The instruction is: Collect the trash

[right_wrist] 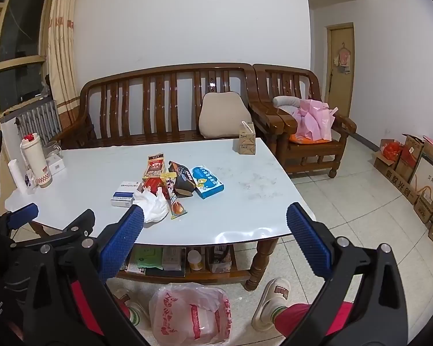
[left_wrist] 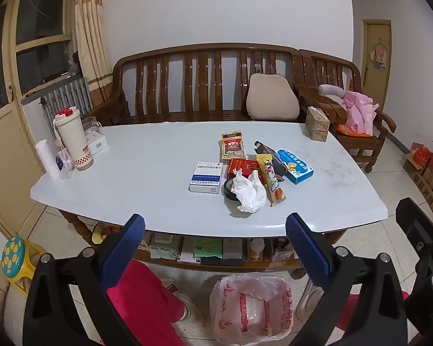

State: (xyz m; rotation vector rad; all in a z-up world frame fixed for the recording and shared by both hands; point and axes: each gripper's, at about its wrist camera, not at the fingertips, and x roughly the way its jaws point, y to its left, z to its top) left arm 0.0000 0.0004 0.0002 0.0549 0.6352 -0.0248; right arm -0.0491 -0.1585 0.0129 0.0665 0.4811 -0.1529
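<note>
A heap of trash lies mid-table on the white table: a crumpled white tissue over a black tape roll, a white-and-blue medicine box, red packets, a snack wrapper and a blue box. The same heap shows in the right wrist view around the tissue. A plastic bag stands open on the floor below the table's front edge; it also shows in the right wrist view. My left gripper and right gripper are both open and empty, held before the table's front edge.
A thermos, a paper roll and small items stand at the table's left end. A carton sits at the far right corner. A wooden bench lies behind. Cardboard boxes line the right wall. A person's legs and slippers flank the bag.
</note>
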